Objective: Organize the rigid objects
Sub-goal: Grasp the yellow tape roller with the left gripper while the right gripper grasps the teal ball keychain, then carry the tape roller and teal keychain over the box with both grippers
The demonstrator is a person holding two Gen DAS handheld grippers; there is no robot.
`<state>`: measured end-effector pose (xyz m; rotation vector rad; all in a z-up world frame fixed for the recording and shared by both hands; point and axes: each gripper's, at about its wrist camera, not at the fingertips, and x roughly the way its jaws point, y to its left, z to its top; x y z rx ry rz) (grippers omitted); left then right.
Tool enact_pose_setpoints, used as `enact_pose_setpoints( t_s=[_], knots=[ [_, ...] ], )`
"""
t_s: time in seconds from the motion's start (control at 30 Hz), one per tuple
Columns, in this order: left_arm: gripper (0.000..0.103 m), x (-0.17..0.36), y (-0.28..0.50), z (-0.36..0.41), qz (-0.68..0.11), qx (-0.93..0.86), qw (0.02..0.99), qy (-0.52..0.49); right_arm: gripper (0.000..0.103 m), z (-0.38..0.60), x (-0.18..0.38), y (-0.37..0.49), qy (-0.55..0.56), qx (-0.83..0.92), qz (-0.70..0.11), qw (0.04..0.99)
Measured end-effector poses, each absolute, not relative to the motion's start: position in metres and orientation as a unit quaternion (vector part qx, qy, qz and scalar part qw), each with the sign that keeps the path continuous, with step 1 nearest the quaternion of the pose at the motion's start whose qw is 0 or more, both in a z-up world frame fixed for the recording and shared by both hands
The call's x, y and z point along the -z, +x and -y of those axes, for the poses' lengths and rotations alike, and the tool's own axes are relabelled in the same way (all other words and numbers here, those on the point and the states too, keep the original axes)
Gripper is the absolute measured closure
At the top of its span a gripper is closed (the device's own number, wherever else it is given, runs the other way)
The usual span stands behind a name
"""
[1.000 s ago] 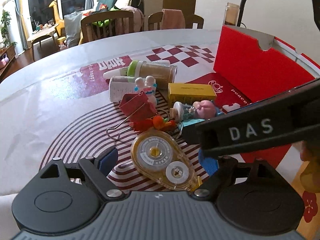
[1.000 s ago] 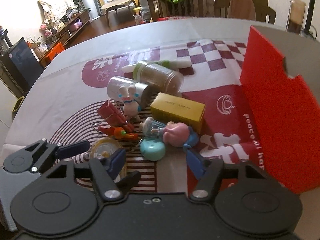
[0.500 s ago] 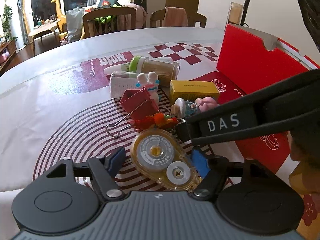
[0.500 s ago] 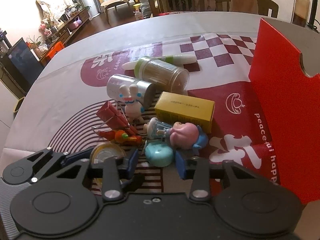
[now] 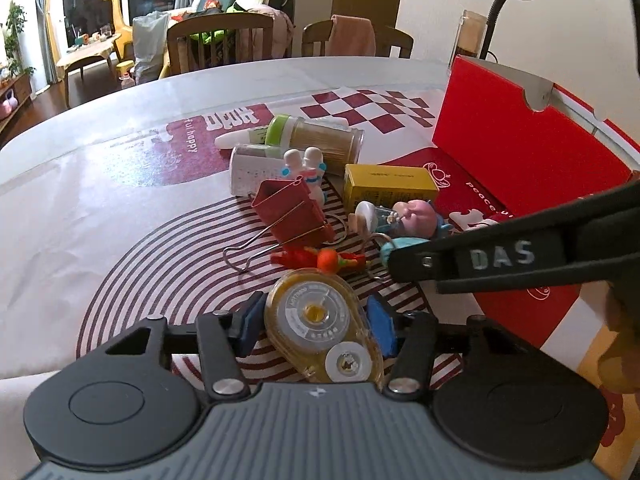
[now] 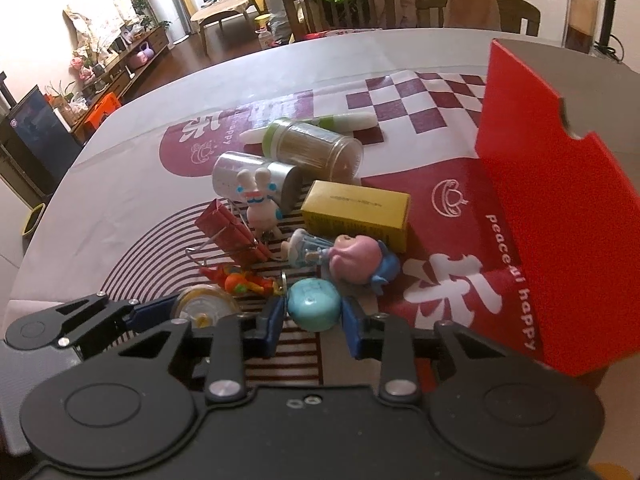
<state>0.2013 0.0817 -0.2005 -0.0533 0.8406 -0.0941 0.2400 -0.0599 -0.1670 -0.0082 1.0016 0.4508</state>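
Observation:
A yellow correction tape dispenser lies flat on the striped tablecloth, between the blue pads of my left gripper. Its jaws are closing and both pads touch the dispenser's sides. A teal round piece sits between the pads of my right gripper. Those jaws are closing too and press on it from both sides. In the left wrist view the right gripper's black finger crosses over from the right and hides most of the teal piece.
Just beyond lie a red binder clip, an orange toy, a pink-headed figure, a white rabbit figure, a yellow box, a silver can and a green-lidded jar. An open red box stands at right.
Both grippers' jaws have narrowed: the left pair onto the tape dispenser, the right pair onto the teal piece. Neither hand has shifted noticeably.

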Motion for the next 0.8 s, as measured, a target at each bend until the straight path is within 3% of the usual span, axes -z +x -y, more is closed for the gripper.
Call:
enact_pose_setpoints(
  t_s=[0.4, 0.8],
  knots=[
    [0.05, 0.193, 0.184, -0.098, -0.406, 0.055, 0.911, -0.05, 0.073, 0.075, 0.153, 0.204, 0.002, -0.203, -0.469, 0.86],
    [0.05, 0.196, 0.167, -0.111, -0.411, 0.051, 0.909, -0.056, 0.072, 0.077, 0.176, 0.167, -0.039, -0.21, -0.489, 0.846]
  ],
)
